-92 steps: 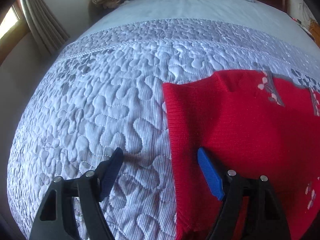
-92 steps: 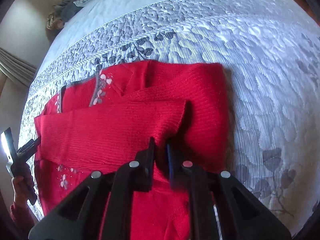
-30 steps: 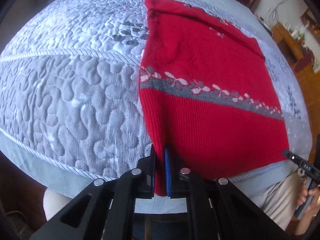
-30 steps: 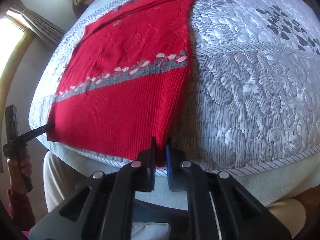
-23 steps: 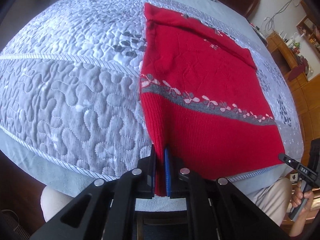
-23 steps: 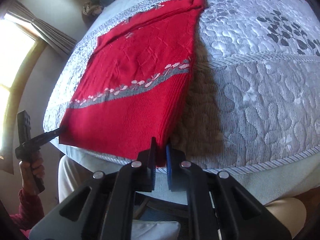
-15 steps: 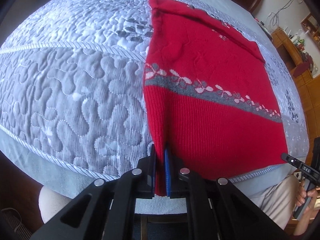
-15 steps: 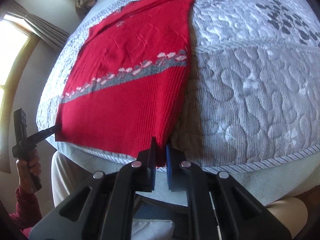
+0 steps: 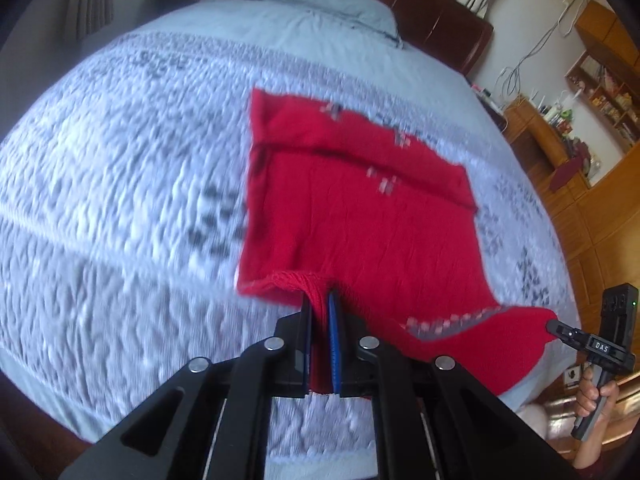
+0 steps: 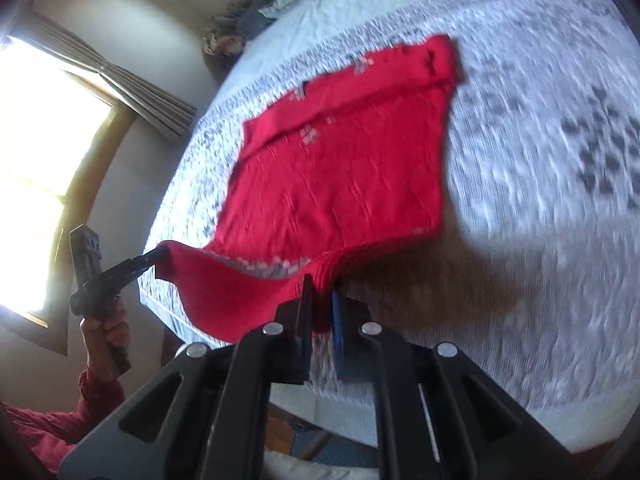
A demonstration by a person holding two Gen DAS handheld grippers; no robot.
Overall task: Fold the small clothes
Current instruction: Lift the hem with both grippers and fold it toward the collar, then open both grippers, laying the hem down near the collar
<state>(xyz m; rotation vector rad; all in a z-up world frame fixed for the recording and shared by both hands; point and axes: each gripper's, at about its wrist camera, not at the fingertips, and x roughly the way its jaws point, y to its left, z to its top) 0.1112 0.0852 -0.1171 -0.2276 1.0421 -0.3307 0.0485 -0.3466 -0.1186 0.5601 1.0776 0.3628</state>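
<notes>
Both views blurred. My left tool (image 9: 319, 316) is clenched on one hem corner of the red sweater (image 9: 360, 208); my right tool (image 10: 320, 300) is clenched on the other corner. The hem hangs lifted between them, grey patterned band sagging at lower centre. The rest of the sweater lies flat on the quilted bed (image 9: 120, 160), mid-frame, collar toward the pillow (image 9: 328, 4) at top.

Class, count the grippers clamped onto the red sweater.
2. The left gripper pinches one bottom corner of the red sweater; the right gripper pinches the other bottom corner. None seems hidden.
</notes>
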